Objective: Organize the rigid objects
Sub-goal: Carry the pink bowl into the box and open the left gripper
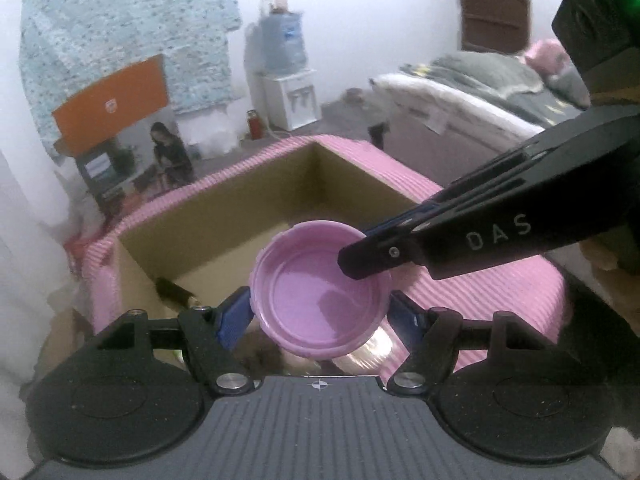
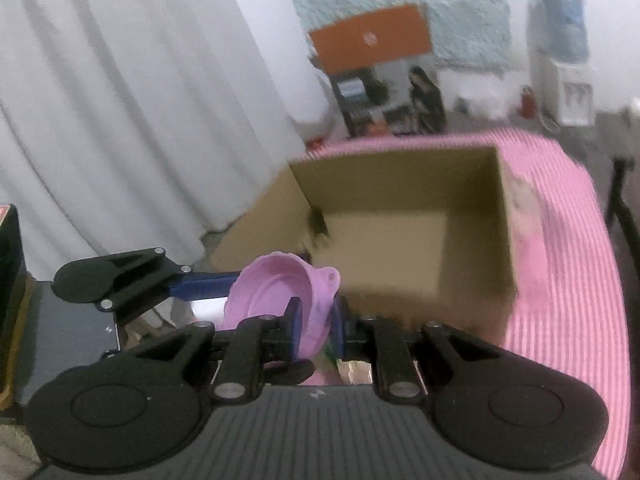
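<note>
Nearest the lens in the left wrist view, the left claw [image 1: 320,312] stands about half spread with the pink lid [image 1: 324,292] between its blue pads [image 1: 230,322], which seem to bear on the lid's opposite edges, though the contact on the right side is partly hidden; in the right wrist view the right claw [image 2: 314,330] is clamped almost shut on the rim of that same pink lid [image 2: 276,292], one pad inside the hollow and one outside, so both hands carry it at once; the lid is a shallow round dish of glossy pink plastic, hollow side up, with a ridged outer edge and a small tab with a hole [image 2: 329,277] on the far side; it is tilted in the right view and lies nearly flat in the left; just beyond it, ahead of both claws and lower, the open cardboard box [image 1: 280,200] gapes with its brown floor largely bare save for a small dark object [image 1: 174,290] by the near-left wall; the coming move, I judge, turns on this: the lid sits at the box's near edge, so it must travel forward over that wall before release; the box rests on a pink striped cloth [image 1: 500,292] over the worktop; farther off stand a water dispenser [image 1: 286,92] and a bed [image 1: 480,88].
</note>
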A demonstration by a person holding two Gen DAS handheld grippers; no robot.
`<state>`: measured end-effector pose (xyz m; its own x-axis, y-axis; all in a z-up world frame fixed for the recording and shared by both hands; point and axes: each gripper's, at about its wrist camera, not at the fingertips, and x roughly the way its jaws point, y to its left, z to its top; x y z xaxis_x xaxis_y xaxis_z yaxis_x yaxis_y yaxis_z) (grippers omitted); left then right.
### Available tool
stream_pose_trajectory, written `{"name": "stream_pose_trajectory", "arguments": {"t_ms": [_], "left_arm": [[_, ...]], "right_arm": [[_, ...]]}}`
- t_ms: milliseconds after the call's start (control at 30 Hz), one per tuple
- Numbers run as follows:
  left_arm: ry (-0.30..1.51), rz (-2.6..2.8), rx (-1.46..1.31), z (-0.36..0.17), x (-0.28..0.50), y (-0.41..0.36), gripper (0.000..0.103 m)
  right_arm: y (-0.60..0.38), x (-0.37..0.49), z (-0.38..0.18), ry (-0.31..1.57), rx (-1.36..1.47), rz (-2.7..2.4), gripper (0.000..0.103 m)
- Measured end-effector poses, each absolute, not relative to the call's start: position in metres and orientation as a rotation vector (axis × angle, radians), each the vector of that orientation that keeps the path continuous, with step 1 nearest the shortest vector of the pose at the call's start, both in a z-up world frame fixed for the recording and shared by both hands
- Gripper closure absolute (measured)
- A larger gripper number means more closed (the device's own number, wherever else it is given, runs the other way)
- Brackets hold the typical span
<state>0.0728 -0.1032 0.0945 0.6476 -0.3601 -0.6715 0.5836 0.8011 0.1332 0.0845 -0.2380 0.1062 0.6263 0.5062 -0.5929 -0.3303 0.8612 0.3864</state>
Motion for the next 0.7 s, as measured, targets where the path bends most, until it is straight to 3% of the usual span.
{"name": "stream_pose_trajectory", "arguments": {"t_ms": [133,400,700], "left_arm": [[0.773,-0.532,0.328,0.096,0.124,-0.098,0.031],[1.011,-0.480,0.289,0.064,0.229,-0.096,0.031],[1.146,-0.402,0.314,0.029,0.292,-0.101,0.030]], "right_arm": [[-0.233,0.144,0.110,0.818,0.281,0.535,0.085],[-0.226,0.263,0.066,1.023,0.336,0.549,0.085],[-0.216,0.335,0.017,1.147,0.347,0.525,0.085]]}}
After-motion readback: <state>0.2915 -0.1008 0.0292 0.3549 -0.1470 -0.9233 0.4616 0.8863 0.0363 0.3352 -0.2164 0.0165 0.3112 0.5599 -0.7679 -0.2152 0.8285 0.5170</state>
